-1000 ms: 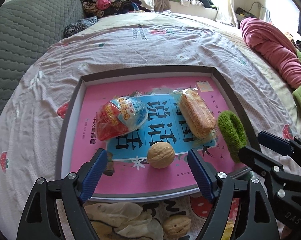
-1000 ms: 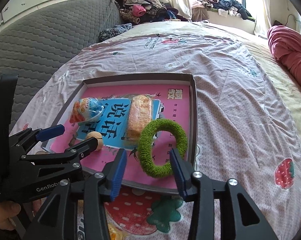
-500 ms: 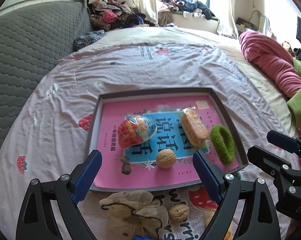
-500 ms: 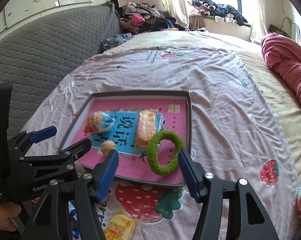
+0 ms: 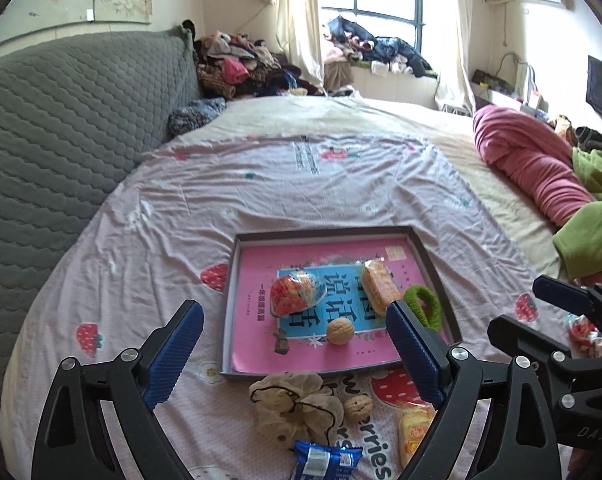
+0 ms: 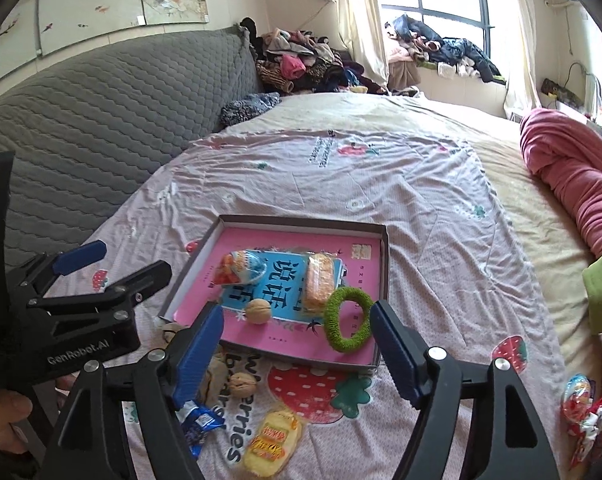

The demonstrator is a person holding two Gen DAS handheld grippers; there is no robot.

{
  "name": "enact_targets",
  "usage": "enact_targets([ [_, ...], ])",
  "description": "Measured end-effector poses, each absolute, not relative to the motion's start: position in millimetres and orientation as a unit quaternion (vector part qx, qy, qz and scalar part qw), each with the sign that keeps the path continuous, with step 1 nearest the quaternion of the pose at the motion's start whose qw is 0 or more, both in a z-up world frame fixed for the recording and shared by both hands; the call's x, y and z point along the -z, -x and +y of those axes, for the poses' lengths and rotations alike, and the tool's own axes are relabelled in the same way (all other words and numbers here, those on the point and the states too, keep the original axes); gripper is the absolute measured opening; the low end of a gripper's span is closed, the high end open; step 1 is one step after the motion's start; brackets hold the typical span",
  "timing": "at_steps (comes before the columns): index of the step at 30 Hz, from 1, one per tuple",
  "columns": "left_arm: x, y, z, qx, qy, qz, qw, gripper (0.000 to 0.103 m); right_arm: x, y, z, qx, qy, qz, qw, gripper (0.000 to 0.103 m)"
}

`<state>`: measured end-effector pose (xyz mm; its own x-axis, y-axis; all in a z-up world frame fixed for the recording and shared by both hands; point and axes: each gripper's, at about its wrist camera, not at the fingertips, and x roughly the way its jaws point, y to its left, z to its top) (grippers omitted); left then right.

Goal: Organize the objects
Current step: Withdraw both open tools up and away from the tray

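The left tool (image 5: pixel 295 344) hangs above the near edge of the bed (image 5: pixel 341 184) with its jaws spread wide and nothing between them; its blue pads (image 5: pixel 415 354) touch nothing. The right tool (image 6: pixel 297 346) is also open and empty; its jaws have just been opening, and the green ring (image 6: pixel 347 318) lies free beyond them, clear of both pads.

That ring rests in the near right corner of the shallow tray (image 6: pixel 385 264), which sits on the bed sheet toward the near edge. On the tray's pink lining also lie a walnut (image 6: pixel 258 311) near the front, a red and blue snack bag (image 6: pixel 241 267) to the left, and a wrapped biscuit pack (image 6: pixel 319 282) just beside the ring.

Outside the tray, along the bed's near edge, lie a second walnut (image 5: pixel 357 409), a beige mesh pouch (image 5: pixel 297 404), a blue packet (image 5: pixel 327 460) and a yellow packet (image 6: pixel 273 444). A small wrapped toy (image 6: pixel 577 394) lies well apart, toward the near right corner.
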<state>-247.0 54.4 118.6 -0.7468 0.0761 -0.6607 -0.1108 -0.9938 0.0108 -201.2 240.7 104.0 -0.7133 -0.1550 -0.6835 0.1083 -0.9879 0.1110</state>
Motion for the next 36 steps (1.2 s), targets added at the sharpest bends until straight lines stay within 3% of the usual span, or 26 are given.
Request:
enact_targets([
  [18, -172, 167, 31, -0.949, 0.311, 0.014, 0.049, 0.093, -155, 134, 221, 0.938, -0.341, -0.005, 0.069, 0.090],
  [36, -165, 97, 8, -0.947, 0.318, 0.025, 0.042, 0.093, -173, 68, 201, 0.941, -0.332, 0.024, 0.060, 0.090],
])
